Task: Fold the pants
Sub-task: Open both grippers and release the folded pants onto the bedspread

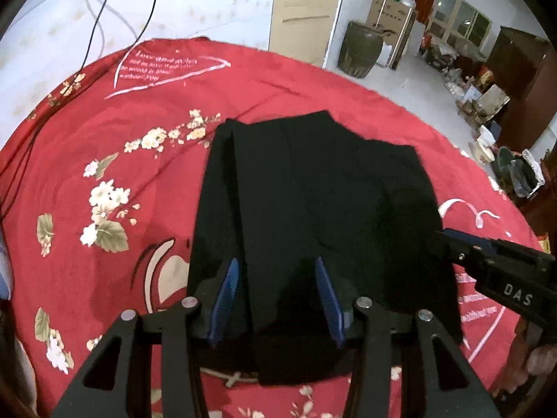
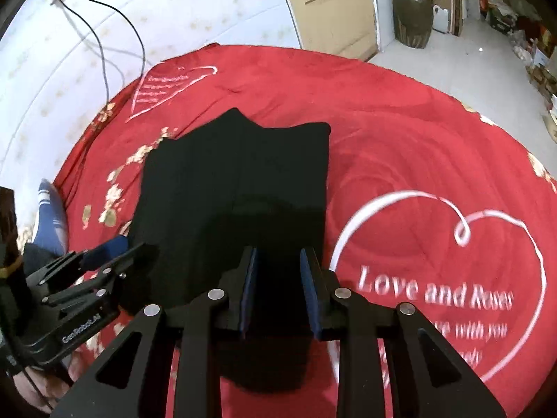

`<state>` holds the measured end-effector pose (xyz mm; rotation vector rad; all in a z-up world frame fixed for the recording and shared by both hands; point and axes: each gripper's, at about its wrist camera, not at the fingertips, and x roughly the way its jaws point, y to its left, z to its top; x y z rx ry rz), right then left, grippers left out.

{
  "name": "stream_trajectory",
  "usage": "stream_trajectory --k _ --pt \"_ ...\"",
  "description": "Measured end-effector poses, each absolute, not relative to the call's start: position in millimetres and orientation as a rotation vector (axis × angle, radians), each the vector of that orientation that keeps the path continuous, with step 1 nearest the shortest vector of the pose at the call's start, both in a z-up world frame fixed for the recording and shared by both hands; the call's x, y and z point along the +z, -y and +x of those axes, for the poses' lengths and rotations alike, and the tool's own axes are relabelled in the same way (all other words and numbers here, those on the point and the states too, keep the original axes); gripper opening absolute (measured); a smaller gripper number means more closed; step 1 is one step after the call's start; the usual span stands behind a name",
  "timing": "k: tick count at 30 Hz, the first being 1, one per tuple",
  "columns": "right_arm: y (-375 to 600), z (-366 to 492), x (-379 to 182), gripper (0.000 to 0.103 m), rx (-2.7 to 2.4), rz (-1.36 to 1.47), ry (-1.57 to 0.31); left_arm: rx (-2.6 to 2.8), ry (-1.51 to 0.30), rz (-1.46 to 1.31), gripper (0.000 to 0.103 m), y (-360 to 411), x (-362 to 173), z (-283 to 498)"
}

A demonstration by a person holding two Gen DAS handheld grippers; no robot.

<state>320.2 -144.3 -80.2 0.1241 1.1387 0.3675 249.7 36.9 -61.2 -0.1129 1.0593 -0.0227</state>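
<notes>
Black pants [image 1: 313,191] [image 2: 243,174] lie folded into a short stack on a red flowered bedspread [image 1: 104,139] [image 2: 400,139]. My left gripper [image 1: 276,263] hovers over the stack's near left part. Its blue pads stand wide apart, and only the cloth lying below shows between them. My right gripper [image 2: 279,250] hovers over the near right part with a narrower gap, and nothing is pinched there either. Each casts a shadow on the cloth ahead of it. Each wrist view shows the other tool at the pants' side edge: the right gripper [image 1: 444,240] and the left gripper [image 2: 122,249].
Dark cables [image 1: 101,17] hang down the pale wall behind the bed. A wooden door [image 1: 303,10], a dark jar [image 1: 358,48] and cluttered floor lie beyond the far right edge. A blue-and-white sock [image 2: 48,216] shows at the left, and a hand [image 1: 539,358] holds the right tool.
</notes>
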Motion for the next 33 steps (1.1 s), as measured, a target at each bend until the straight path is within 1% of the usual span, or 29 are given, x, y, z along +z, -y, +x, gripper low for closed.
stream_trajectory --k 3,5,9,21,30,32,33 --pt "145 326 -93 0.027 0.366 0.121 -1.153 -0.019 -1.052 -0.106 0.05 -36 -64 249" --pt "147 324 -93 0.029 0.368 0.127 -1.148 -0.014 -1.054 -0.102 0.05 -34 -62 246" --pt "150 312 -84 0.029 0.343 0.135 -1.169 -0.021 -1.041 -0.095 0.05 -31 -47 231" --pt "155 215 -50 0.029 0.369 0.142 -1.125 -0.013 -0.958 -0.088 0.05 -15 6 160" --pt "154 184 -39 0.029 0.339 0.095 -1.102 -0.027 -0.982 -0.082 0.05 -14 -2 128" --pt "151 182 -40 0.033 0.34 0.08 -1.102 -0.028 -0.982 -0.079 0.05 -14 -4 127" --pt "150 181 -41 0.038 0.342 0.075 -1.106 -0.022 -0.98 -0.077 0.05 -15 -5 128"
